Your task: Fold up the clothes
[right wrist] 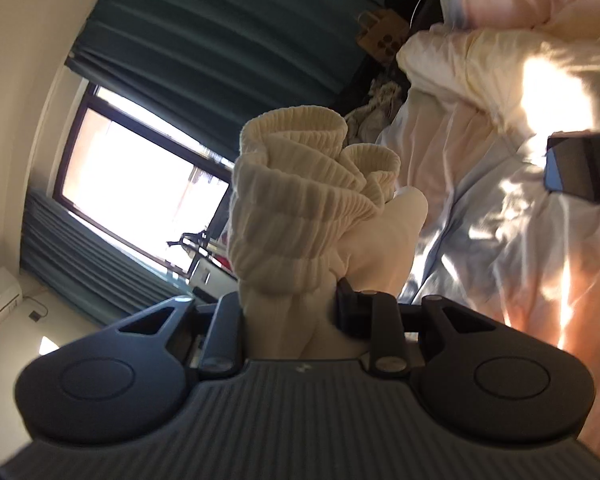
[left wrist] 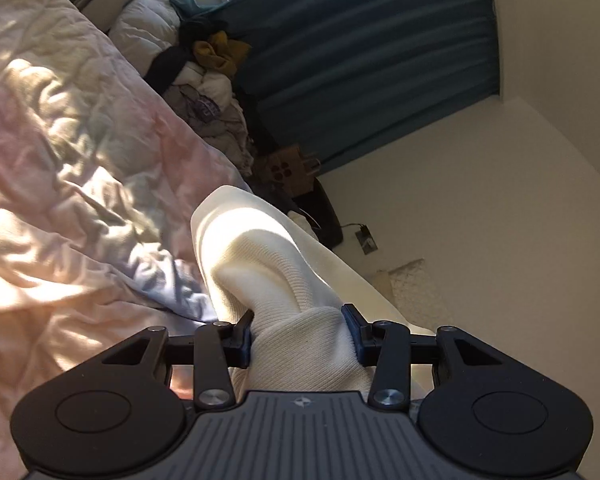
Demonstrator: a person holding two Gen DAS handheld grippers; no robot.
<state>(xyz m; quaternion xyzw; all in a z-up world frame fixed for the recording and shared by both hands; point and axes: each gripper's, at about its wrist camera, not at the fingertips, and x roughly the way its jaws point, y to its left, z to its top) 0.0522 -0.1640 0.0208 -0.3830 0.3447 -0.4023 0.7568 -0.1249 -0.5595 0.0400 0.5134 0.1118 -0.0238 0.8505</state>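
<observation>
Both grippers, left gripper and right gripper, clamp the cream ribbed-knit garment between their fingers (mid-lift); next, spread it flat.

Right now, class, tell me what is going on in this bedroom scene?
A person is folding clothes over a bed with two handheld grippers. The left gripper is clamped on a bunch of a cream knit garment. The right gripper pinches what looks like the same garment at its ribbed cuffs. The rumpled duvet lies beneath, with unfolded laundry heaped beyond.
</observation>
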